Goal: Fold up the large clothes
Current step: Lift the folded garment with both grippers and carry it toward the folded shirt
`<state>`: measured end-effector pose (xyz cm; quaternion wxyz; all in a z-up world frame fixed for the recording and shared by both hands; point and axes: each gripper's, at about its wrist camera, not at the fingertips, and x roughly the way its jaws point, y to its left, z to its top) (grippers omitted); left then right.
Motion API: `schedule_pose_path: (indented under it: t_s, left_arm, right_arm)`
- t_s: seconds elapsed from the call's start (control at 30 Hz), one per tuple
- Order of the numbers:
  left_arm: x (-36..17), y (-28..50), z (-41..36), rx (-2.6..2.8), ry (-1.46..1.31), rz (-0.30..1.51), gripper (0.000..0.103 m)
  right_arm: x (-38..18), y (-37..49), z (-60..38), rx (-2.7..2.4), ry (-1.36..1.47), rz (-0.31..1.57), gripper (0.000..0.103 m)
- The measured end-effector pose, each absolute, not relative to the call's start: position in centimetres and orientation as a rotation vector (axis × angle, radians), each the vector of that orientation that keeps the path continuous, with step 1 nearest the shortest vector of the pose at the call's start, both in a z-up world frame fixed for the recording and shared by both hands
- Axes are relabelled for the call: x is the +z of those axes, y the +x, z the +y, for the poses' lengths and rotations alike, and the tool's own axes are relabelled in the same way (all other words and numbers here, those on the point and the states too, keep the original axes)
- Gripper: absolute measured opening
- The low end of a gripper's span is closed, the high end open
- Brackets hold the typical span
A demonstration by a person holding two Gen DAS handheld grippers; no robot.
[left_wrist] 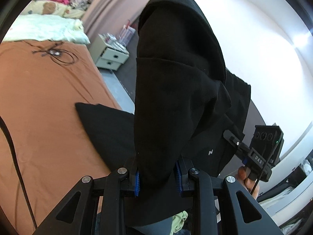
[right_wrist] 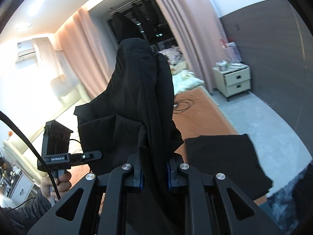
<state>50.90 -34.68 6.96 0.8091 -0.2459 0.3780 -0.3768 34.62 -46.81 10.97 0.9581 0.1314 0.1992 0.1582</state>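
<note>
Both grippers, left [left_wrist: 157, 178] and right [right_wrist: 154, 178], are matte black linkages with silver pivot screws and blue pads. A black cable [right_wrist: 29, 137] runs at nine o'clock past the dark sleeve [right_wrist: 29, 211].

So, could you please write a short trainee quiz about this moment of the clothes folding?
1. True or false: both grippers are clamped on the black fabric garment.
2. What colour is the sheet on the bed?
3. The pale two-drawer nightstand stands: A) beside the bed, B) on the bed, C) behind the curtain.

Key: 1. True: left gripper and right gripper both pinch it. 2. Orange-brown. 3. A.
</note>
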Motion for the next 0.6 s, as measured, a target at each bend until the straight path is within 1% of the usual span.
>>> schedule_pose_path:
  t_s: [0.17,0.27,0.43,0.6]
  left_arm:
    - [4.7,55.4,-37.8,-0.843,-0.532,0.871,0.028]
    - [3.1,56.6,-40.3,-0.856,-0.543,0.917,0.028]
    - [-0.4,60.1,-43.2,-0.87,-0.558,0.999,0.028]
    - [-4.1,64.0,-44.0,-0.859,-0.573,1.055,0.028]
  right_arm:
    - [11.0,34.5,-46.5,0.251,0.291,0.445,0.013]
    - [11.1,34.9,-45.8,0.218,0.311,0.472,0.013]
    - [10.4,37.5,-44.7,0.153,0.346,0.531,0.013]
    - [8.9,41.0,-42.3,0.101,0.365,0.593,0.013]
